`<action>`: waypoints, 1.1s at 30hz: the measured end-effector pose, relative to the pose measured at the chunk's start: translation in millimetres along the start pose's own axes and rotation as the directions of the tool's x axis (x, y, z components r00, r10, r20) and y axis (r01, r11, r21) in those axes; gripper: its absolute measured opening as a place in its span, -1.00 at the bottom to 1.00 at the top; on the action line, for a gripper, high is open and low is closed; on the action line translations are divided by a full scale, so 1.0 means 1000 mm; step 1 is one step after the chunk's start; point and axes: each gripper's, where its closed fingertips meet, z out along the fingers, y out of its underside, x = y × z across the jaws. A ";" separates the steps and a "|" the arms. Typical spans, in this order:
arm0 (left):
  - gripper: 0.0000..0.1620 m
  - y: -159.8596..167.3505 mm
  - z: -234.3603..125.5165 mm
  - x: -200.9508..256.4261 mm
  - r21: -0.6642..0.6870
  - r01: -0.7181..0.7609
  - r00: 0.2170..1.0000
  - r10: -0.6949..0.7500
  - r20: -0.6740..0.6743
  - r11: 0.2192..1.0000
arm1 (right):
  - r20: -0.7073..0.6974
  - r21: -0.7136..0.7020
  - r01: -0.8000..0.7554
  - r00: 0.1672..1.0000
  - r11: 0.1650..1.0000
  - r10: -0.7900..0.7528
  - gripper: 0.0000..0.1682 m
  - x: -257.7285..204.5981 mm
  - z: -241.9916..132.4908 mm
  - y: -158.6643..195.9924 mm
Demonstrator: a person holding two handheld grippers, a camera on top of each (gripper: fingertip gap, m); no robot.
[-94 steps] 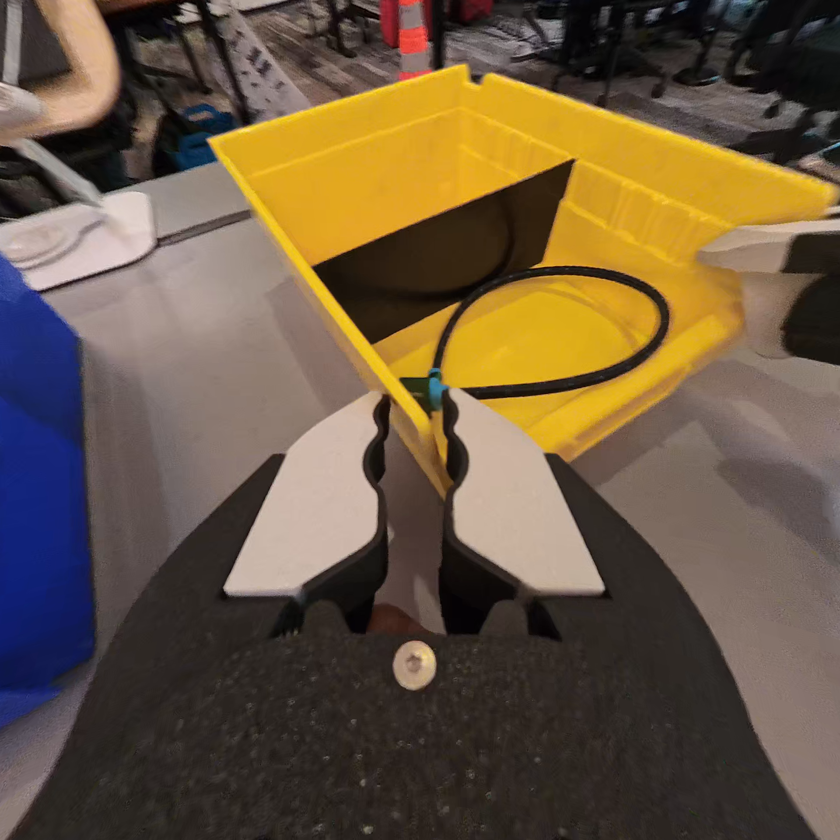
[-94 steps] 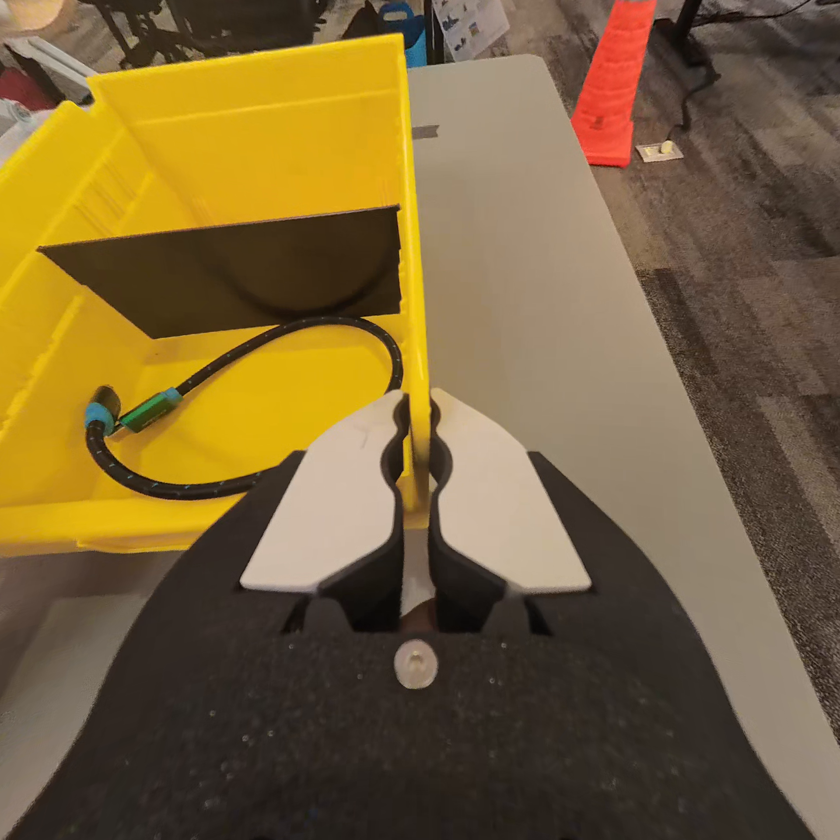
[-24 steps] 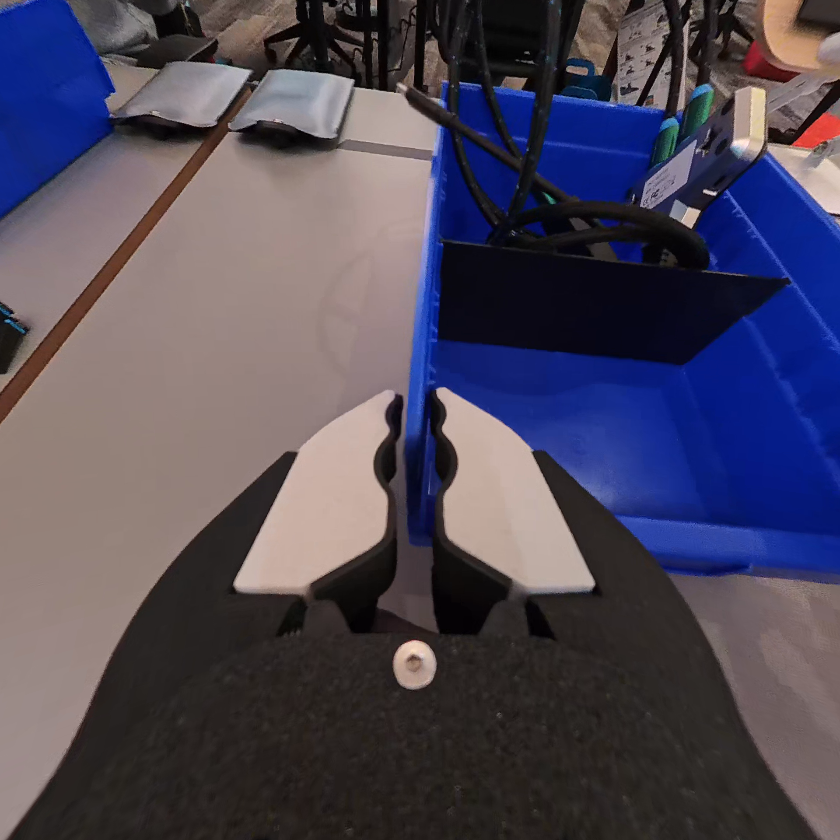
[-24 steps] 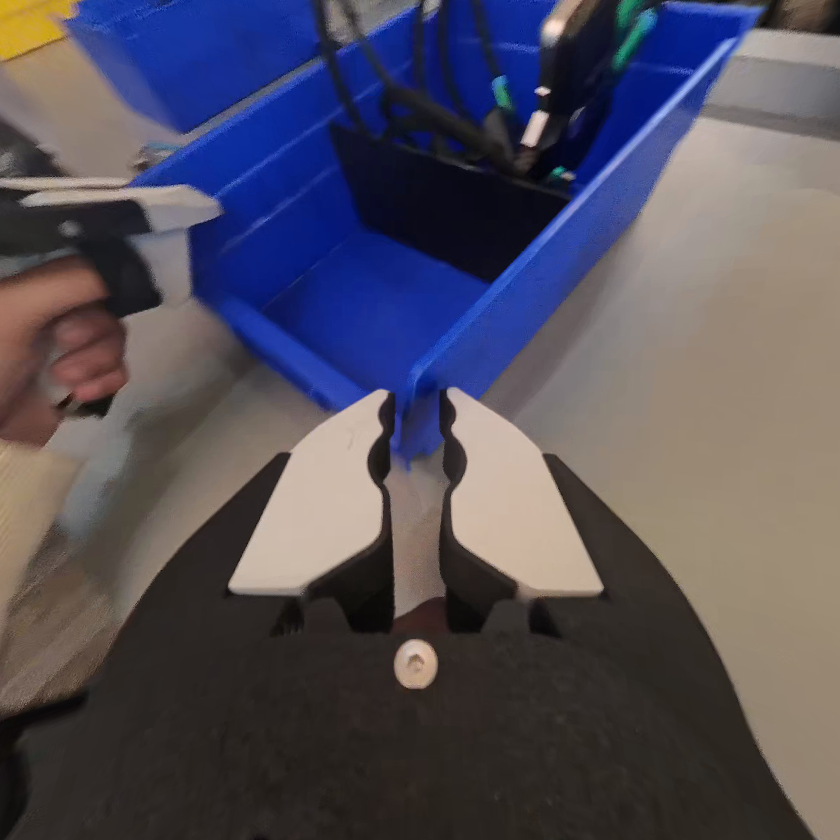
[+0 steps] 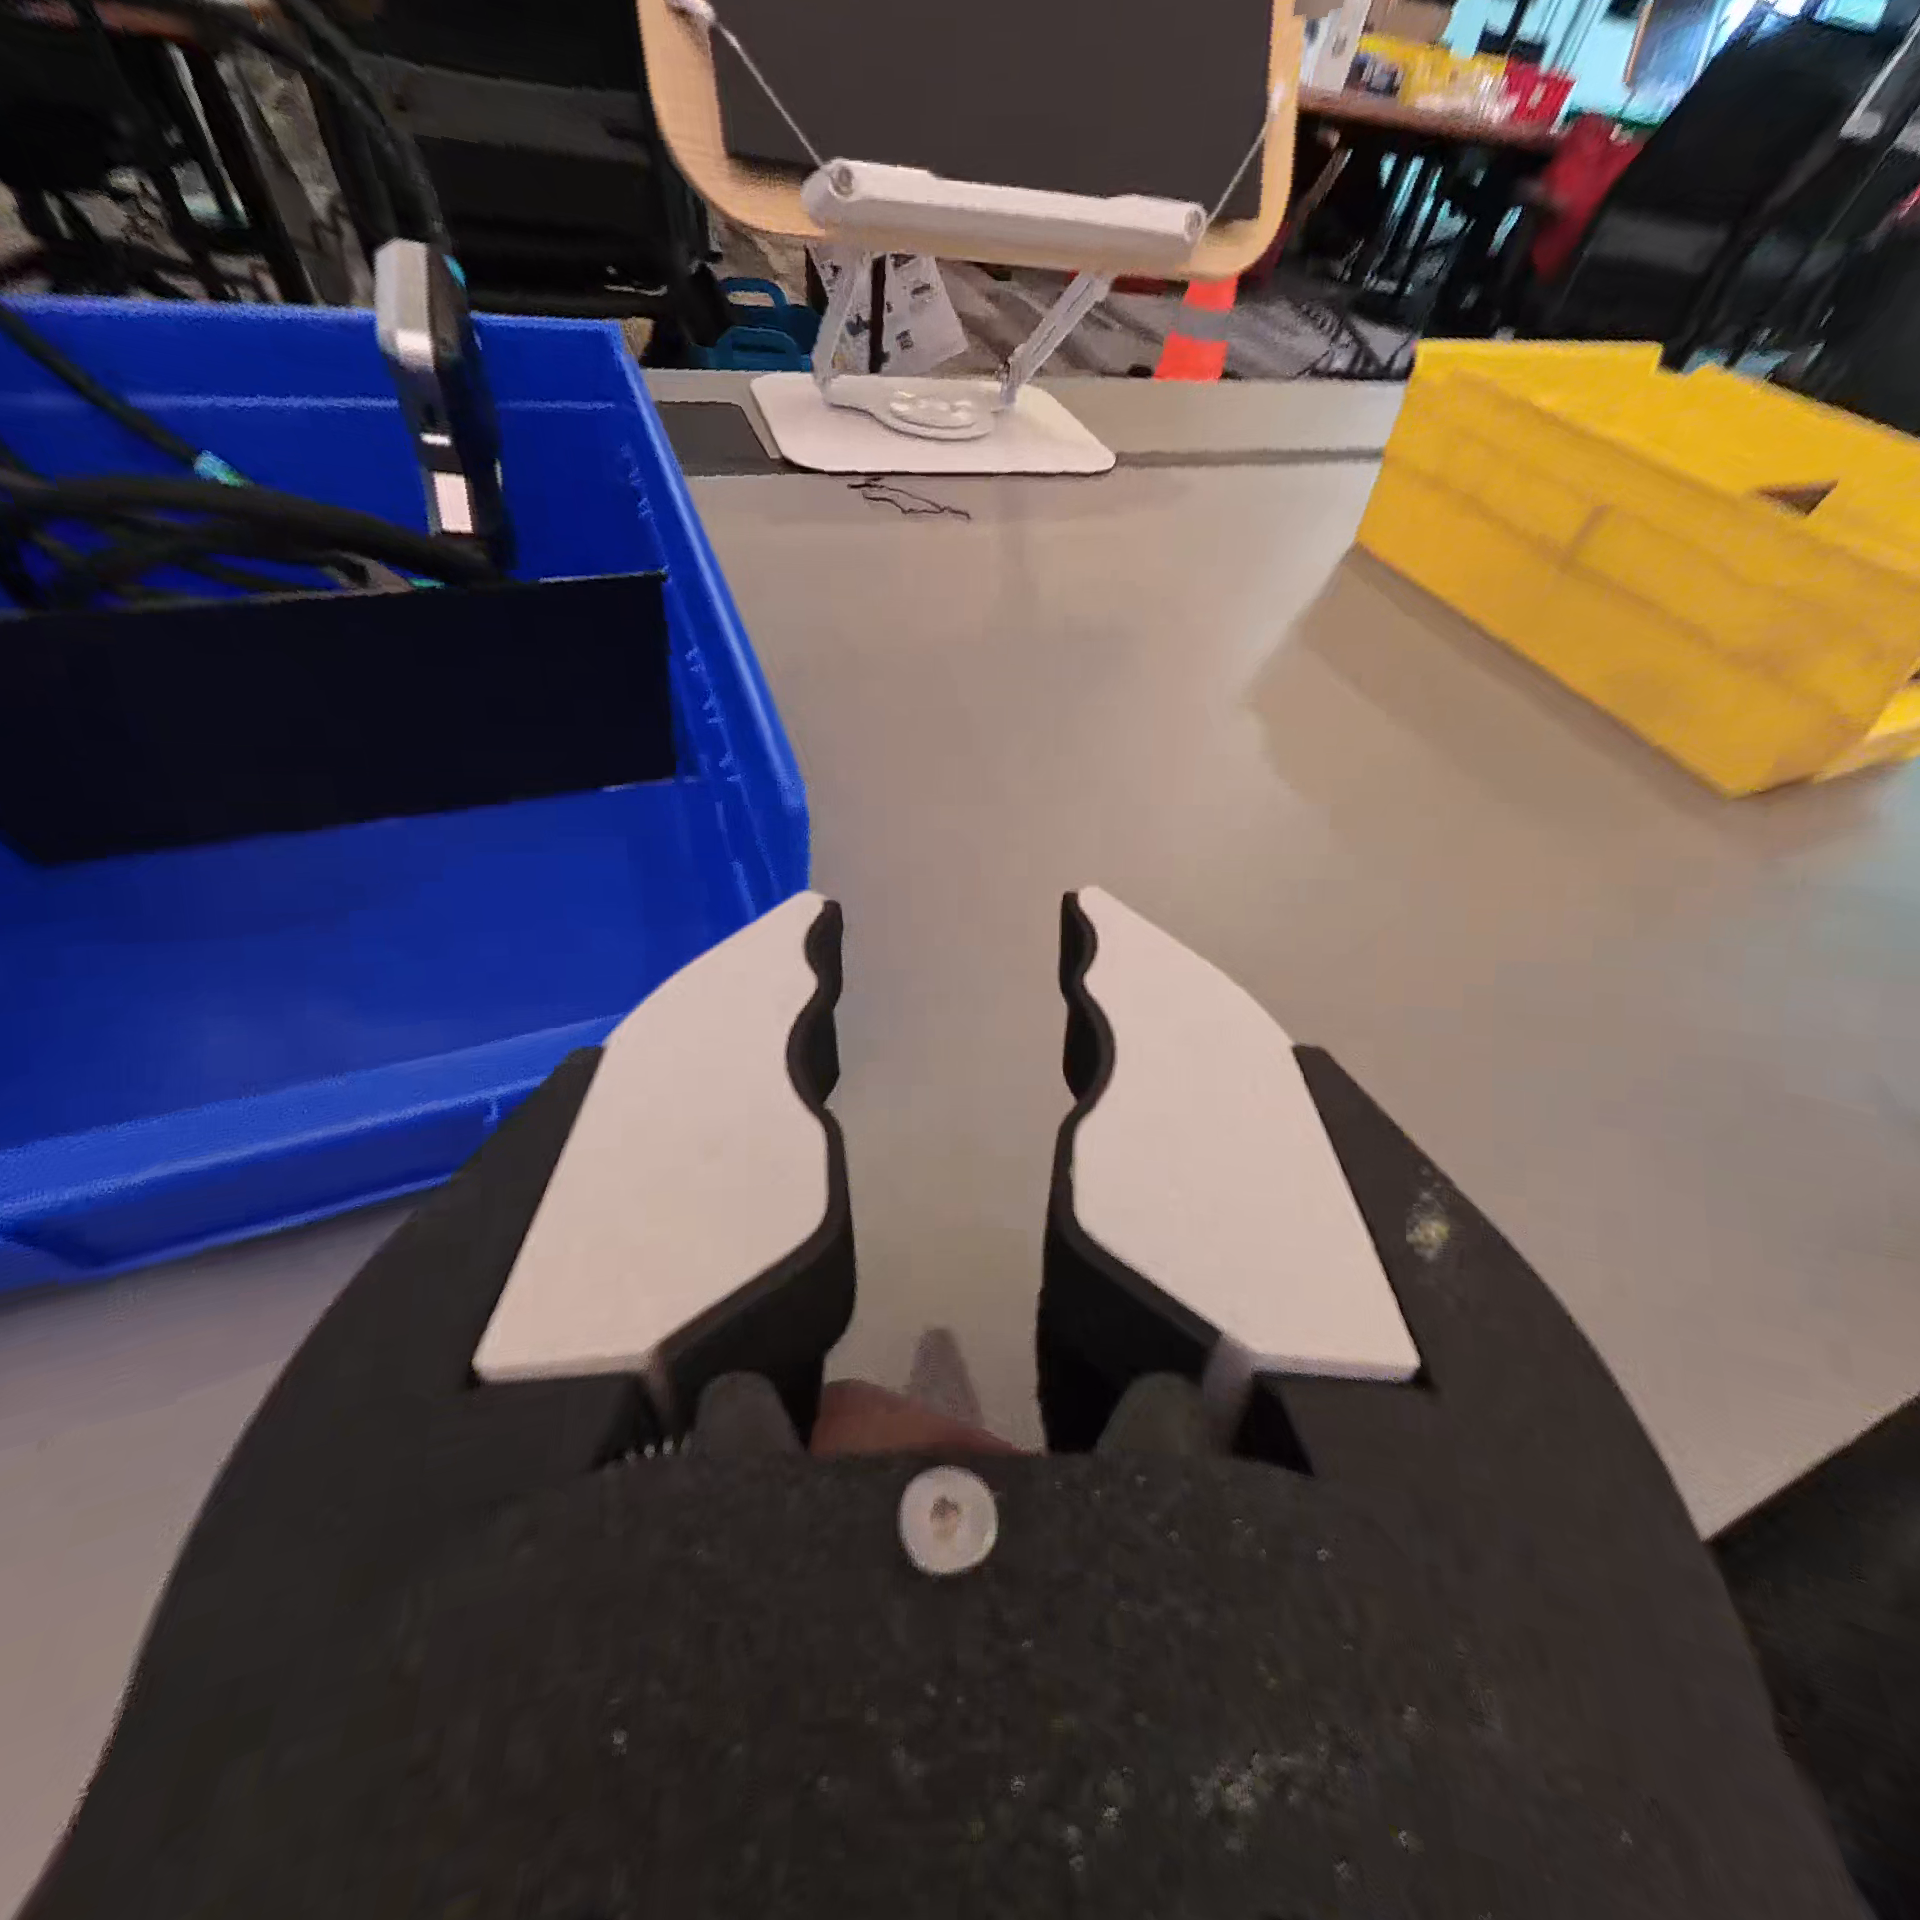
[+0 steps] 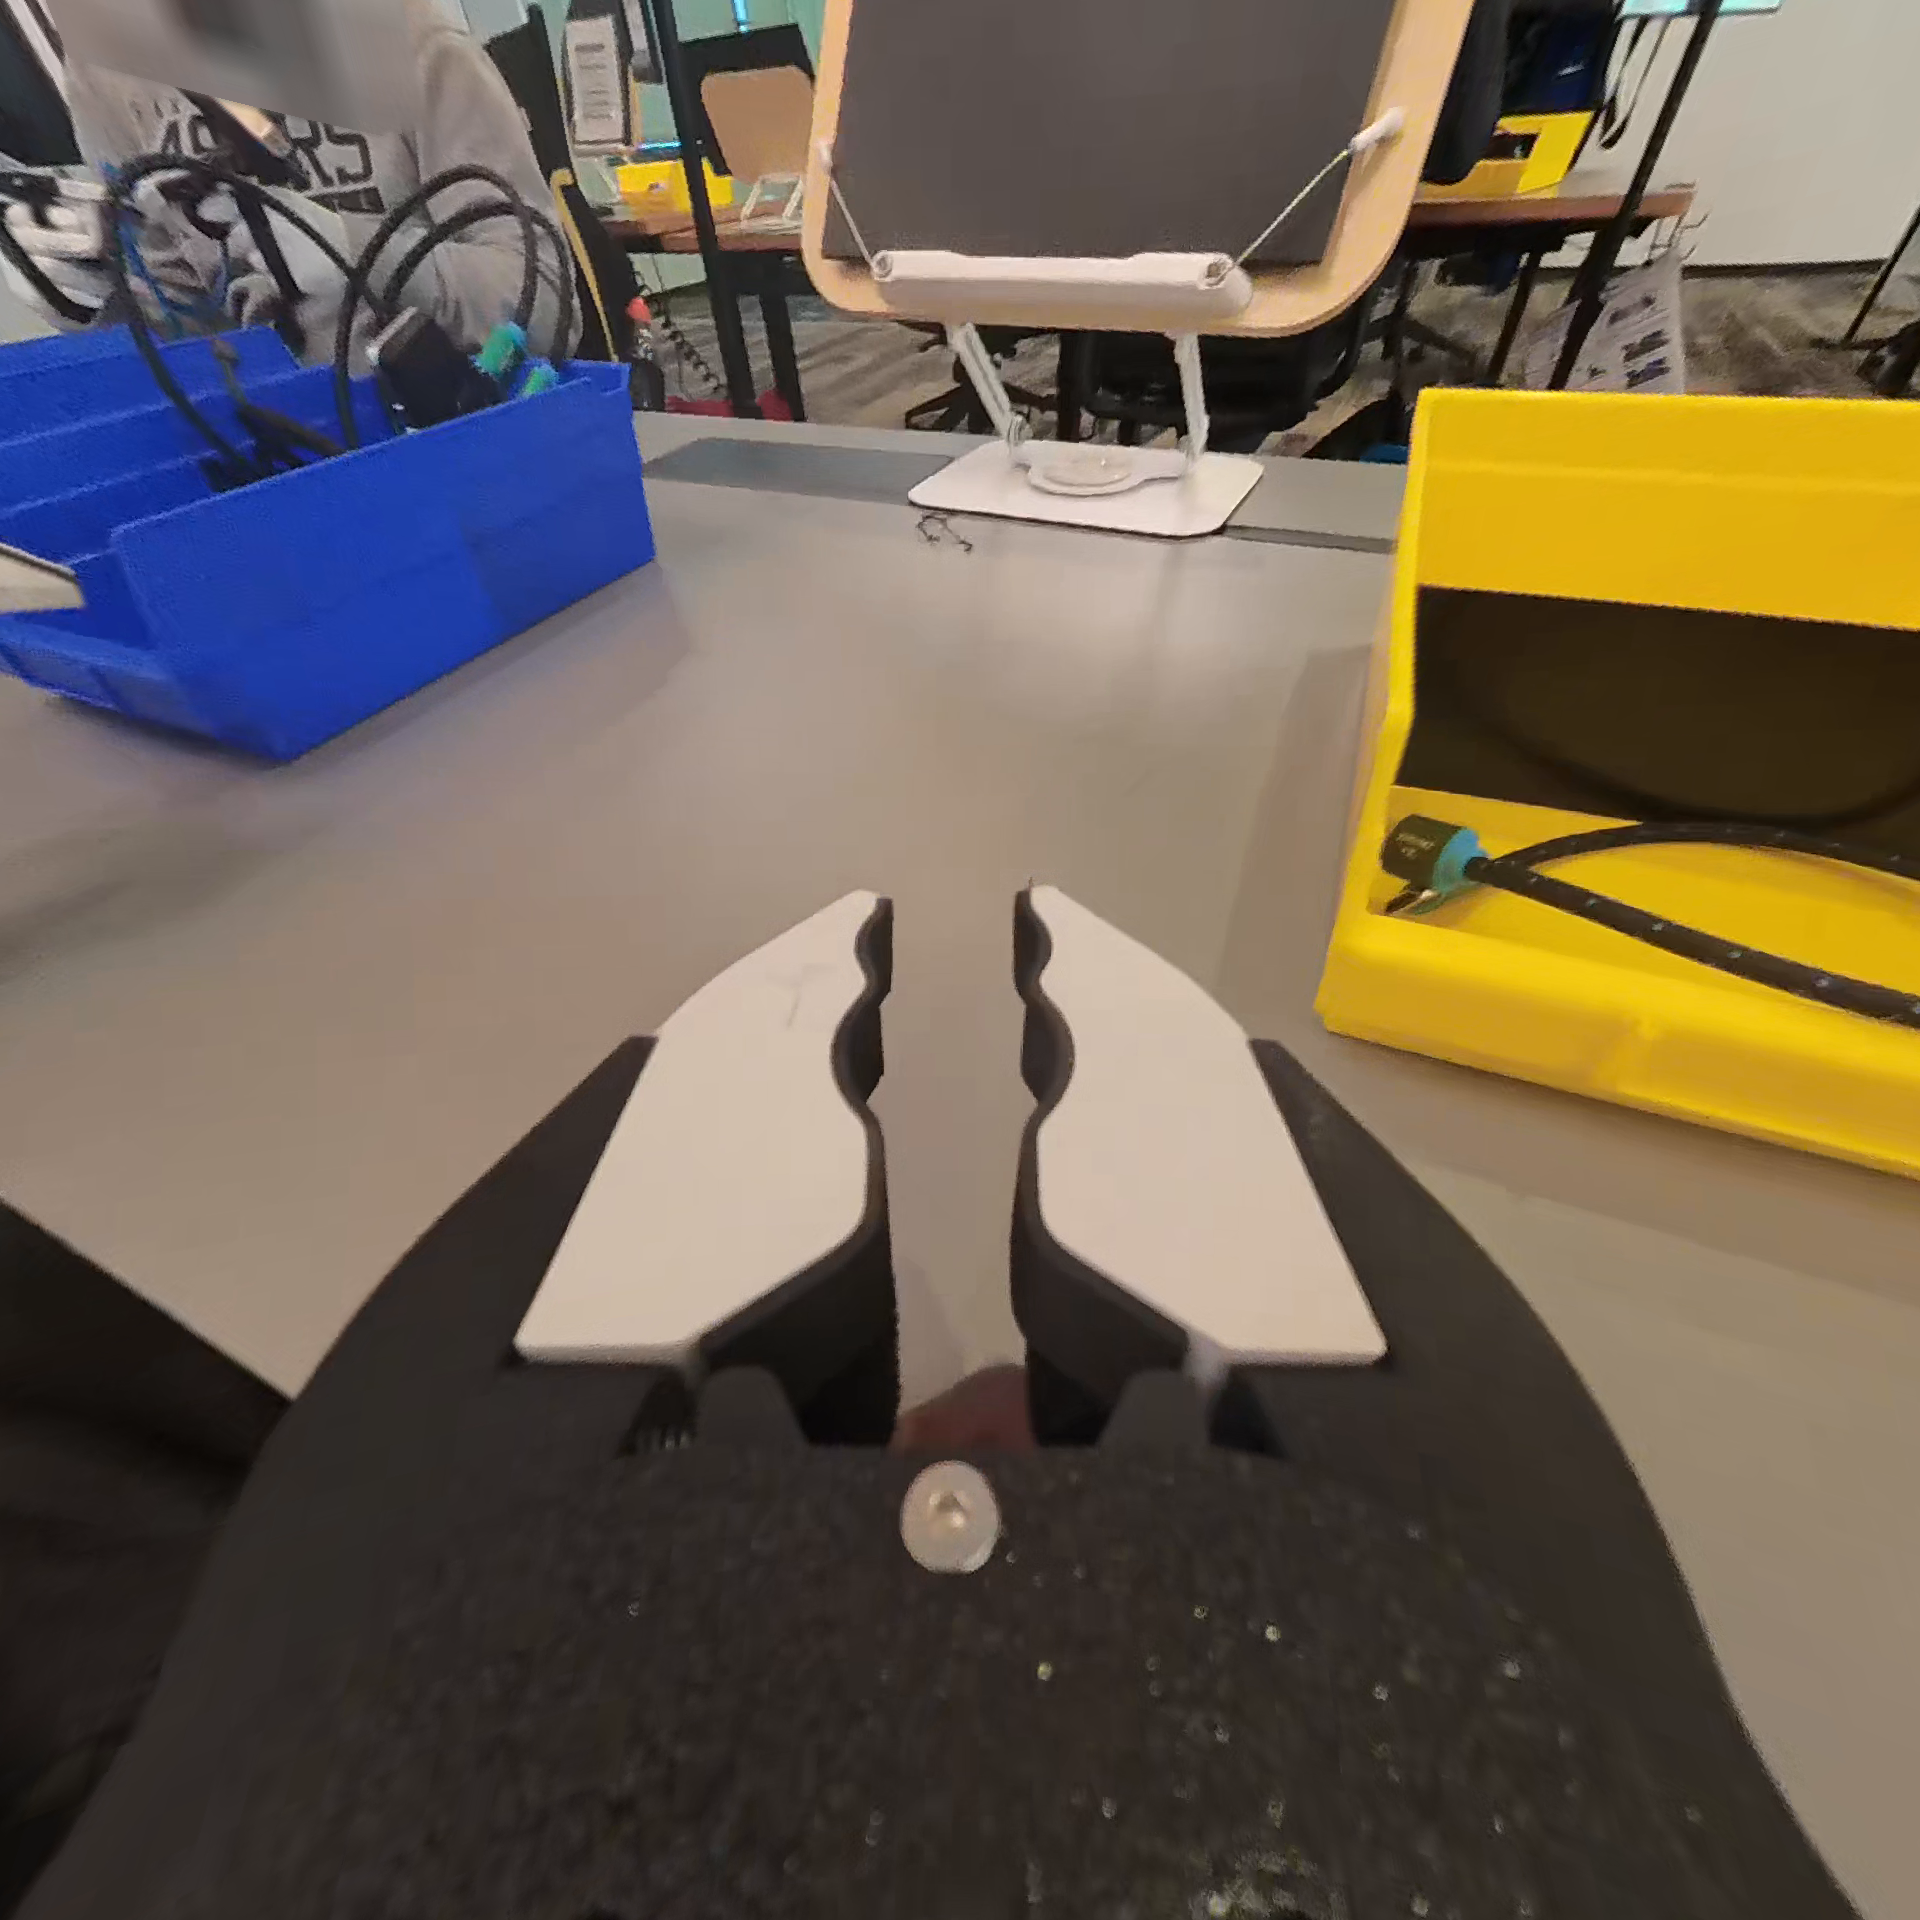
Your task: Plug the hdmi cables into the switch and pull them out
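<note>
We see that our left gripper (image 5: 948,914) and right gripper (image 6: 953,906) look alike: two pale grey fingers (image 5: 686,1143) with wavy black inner pads, splaying toward 12 o'clock from a rough, speckled black body (image 6: 935,1714) with one silver screw (image 6: 949,1529) at its centre.

Blue plastic bin (image 6: 343,613) sits at ten o'clock, yellow plastic bin (image 6: 1662,499) at two, white-based tablet stand (image 6: 1091,483) at twelve.
</note>
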 end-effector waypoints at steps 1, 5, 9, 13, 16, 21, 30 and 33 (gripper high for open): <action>-0.51 0.001 0.001 -0.001 -0.007 -0.025 1.000 0.025 0.011 1.000 | -0.005 -0.005 -0.002 1.000 1.000 0.002 -0.74 0.002 0.002 0.002; -0.51 0.008 0.007 -0.003 -0.042 -0.053 0.998 0.054 0.022 0.998 | 0.004 -0.013 -0.023 1.000 1.000 0.023 -0.74 0.002 0.007 0.004; -0.51 0.014 0.009 -0.003 -0.077 -0.047 0.999 0.049 0.016 0.996 | -0.030 0.026 0.005 1.000 1.000 -0.004 -0.75 0.008 0.007 -0.004; -0.51 0.016 0.008 -0.003 -0.087 -0.058 0.998 0.060 0.025 0.994 | -0.029 0.018 -0.058 0.998 0.998 0.059 -0.76 0.014 0.007 -0.002; -0.51 0.016 0.007 -0.004 -0.083 -0.062 0.997 0.065 0.032 0.995 | -0.021 0.015 -0.101 0.995 0.995 0.101 -0.76 0.016 0.007 -0.001; -0.51 0.017 0.009 -0.006 -0.089 -0.048 0.998 0.051 0.033 0.995 | -0.042 0.019 -0.063 0.997 0.998 0.063 -0.76 0.018 0.006 -0.002; -0.51 0.019 0.010 -0.004 -0.102 -0.061 0.997 0.065 0.029 0.993 | -0.042 0.001 -0.070 0.997 0.998 0.070 -0.75 0.019 0.006 0.001; -0.48 0.019 0.010 0.003 -0.105 -0.064 0.998 0.063 -0.009 0.992 | -0.043 -0.010 -0.066 0.997 0.998 0.066 -0.75 0.018 0.006 0.003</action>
